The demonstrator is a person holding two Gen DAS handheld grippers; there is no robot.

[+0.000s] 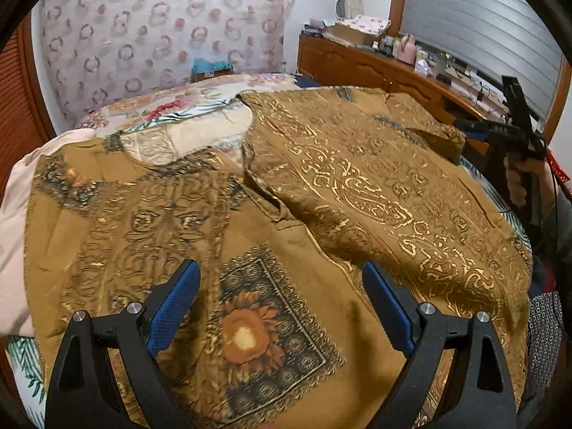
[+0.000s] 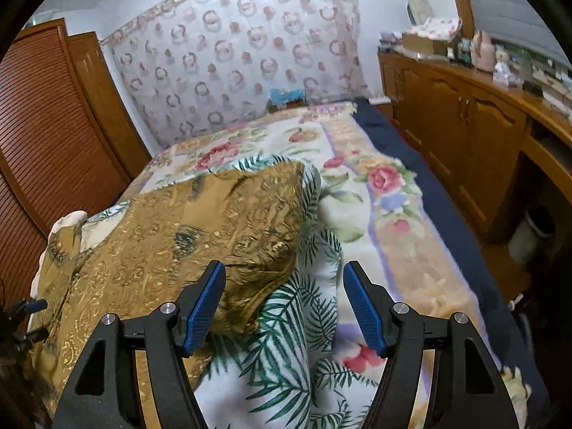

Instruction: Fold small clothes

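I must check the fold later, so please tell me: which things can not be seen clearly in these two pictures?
- Brown shirt: in the left wrist view its near hem is cut off by the bottom edge and hidden behind the left gripper.
- Shirt's folded-under side: hidden by the flap on top.
- Small items on the wooden cabinet: too small and blurred in both views.
- Right gripper: in the left wrist view, blurred at the edge.
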